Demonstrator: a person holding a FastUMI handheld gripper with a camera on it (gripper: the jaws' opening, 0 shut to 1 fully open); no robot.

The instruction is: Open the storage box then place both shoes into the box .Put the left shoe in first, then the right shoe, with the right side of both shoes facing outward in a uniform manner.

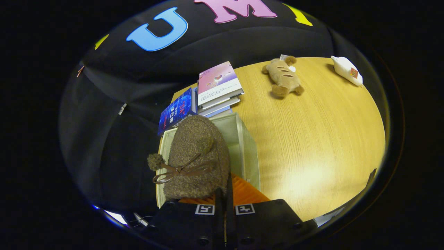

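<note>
Holding: I have the fuzzy brown shoe (196, 156) pinched by its heel edge, the claw (225, 194) pressed together on that rim with almost no gap between the fingers, so the shoe hangs toe-away from me over the box.
Shoe: its bow and pompoms face up and to the left; I judge the grip at the heel is there to keep the toe free to go in first.
Storage box: the pale storage box (248, 149) sits directly under and beyond the shoe, at the near left edge of the counter (319, 139), its top open so the shoe can drop in. An orange ribbed surface (248, 191) lies just ahead of the fingers; whether it is the lid I cannot tell.
Books: a stack of books (218, 88) lies just beyond the box, apart from it.
Far side: a plush toy (282, 76) and a white packet (347, 69) sit well clear, out of the working path.
Which shoe: left or right I cannot tell from here.
</note>
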